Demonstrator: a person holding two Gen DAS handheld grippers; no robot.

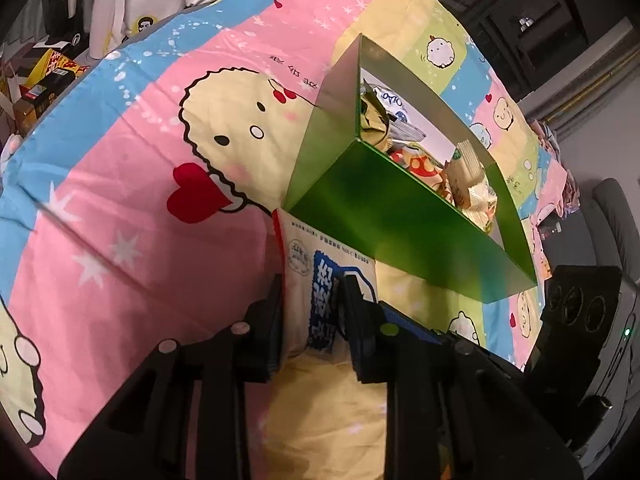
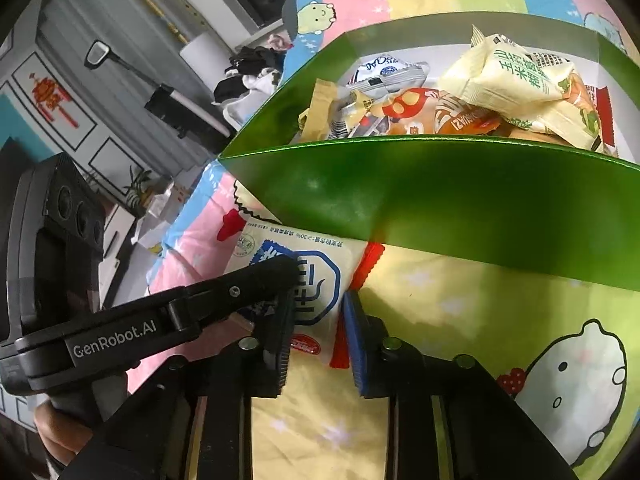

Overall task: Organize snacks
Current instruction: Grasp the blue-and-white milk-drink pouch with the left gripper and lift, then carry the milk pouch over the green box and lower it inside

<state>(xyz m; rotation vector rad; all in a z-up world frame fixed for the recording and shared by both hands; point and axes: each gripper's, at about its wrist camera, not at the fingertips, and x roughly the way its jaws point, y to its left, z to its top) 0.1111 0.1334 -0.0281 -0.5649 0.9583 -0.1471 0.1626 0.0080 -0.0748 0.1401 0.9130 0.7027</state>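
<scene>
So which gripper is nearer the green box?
Left, slightly. Both grip the snack packet lying against the green box's near wall: the left gripper further up toward that wall, the right gripper at the packet's end away from it.

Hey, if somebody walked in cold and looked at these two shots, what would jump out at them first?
The shiny green box in the middle of the cartoon-print bedsheet, heaped with snack packets. Next, one cream snack packet with blue lettering lying on the sheet against the box's near wall, with the left gripper and the right gripper both closed on it from opposite ends.
</scene>
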